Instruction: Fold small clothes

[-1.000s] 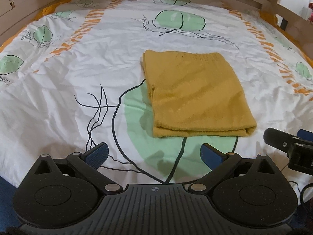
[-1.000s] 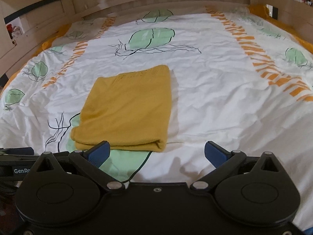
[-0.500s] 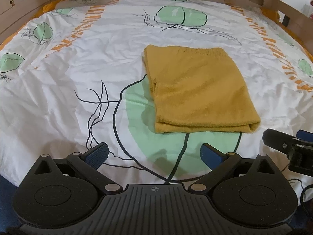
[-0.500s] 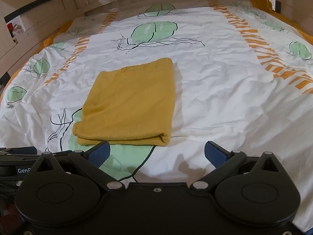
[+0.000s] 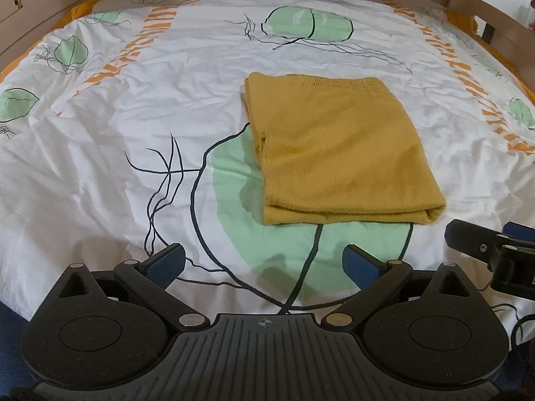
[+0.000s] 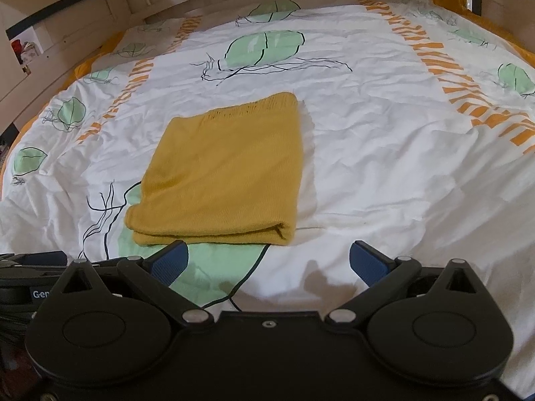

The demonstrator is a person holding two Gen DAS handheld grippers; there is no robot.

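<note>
Yellow cloth [image 5: 337, 153] lies folded on the bed [image 5: 117, 127]. Left gripper [image 5: 264, 262] and right gripper [image 6: 267, 262] are wide, holding nothing. A bump on its near edge could undo the fold.

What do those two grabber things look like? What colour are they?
Both are black. The left gripper has two slim arms tipped with blue ridged pads, round discs on either side, silver pivot pins and a ribbed grey middle with a small crosshair mark. The right gripper looks alike, but its middle is smooth black. White letters "Gen" show on the other tool at its left edge.
</note>
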